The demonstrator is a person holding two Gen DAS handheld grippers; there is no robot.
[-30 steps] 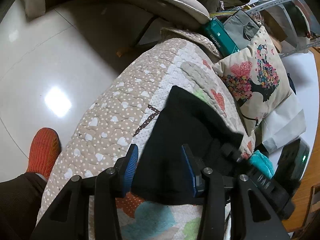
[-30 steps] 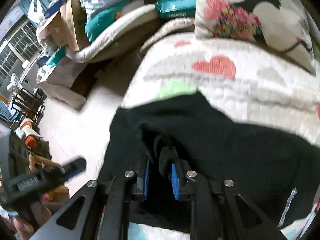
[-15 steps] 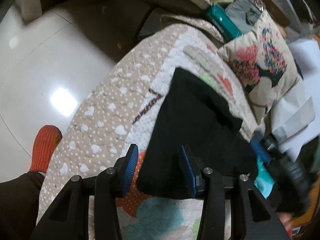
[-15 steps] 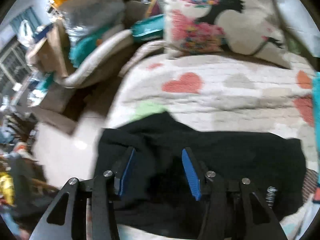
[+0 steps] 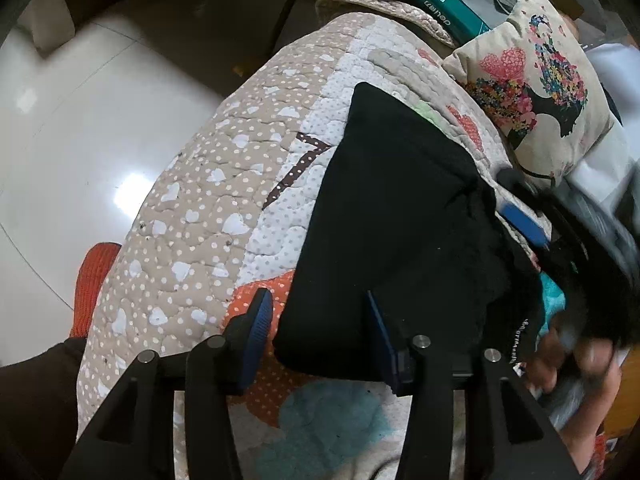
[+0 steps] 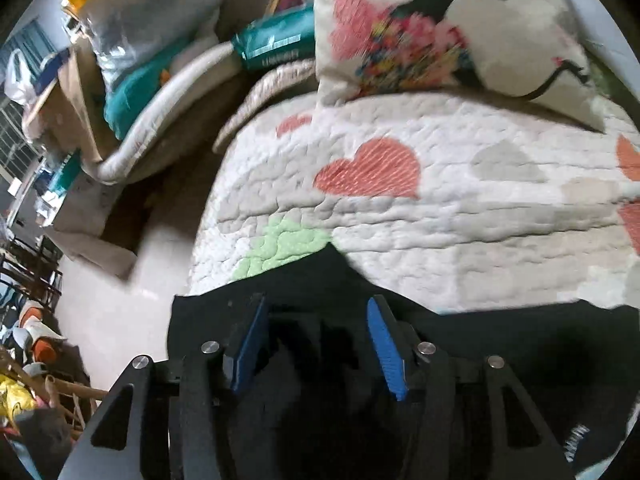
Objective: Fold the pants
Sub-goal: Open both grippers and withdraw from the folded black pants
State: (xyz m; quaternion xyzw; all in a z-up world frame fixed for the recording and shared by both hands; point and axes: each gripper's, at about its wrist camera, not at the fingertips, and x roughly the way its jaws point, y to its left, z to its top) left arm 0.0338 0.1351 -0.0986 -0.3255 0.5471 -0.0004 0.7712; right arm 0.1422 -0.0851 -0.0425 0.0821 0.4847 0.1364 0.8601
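1. Left wrist view: black pants (image 5: 392, 216), folded into a compact stack, lie on a quilted bed cover (image 5: 192, 216) with heart and dot print.
2. Left gripper (image 5: 316, 332): jaws partly apart and opening a little just now; the near corner of the pants sits between the blue pads, which do not press on it.
3. Right gripper (image 5: 520, 224), seen blurred at the far edge of the pants in the left view, with a hand (image 5: 576, 364) beside it.
4. Right wrist view: right gripper (image 6: 316, 340) hangs over the dark cloth (image 6: 480, 344), jaws partly apart after just opening; fabric lies below and between the pads, not clamped.
5. Floral cushion (image 6: 440, 28): on the bed cover beyond the pants, apart from them.
6. Orange slipper (image 5: 94, 280): on the pale tiled floor (image 5: 80, 120) beside the bed.
7. Teal package (image 6: 276, 44): near the cushion's corner.
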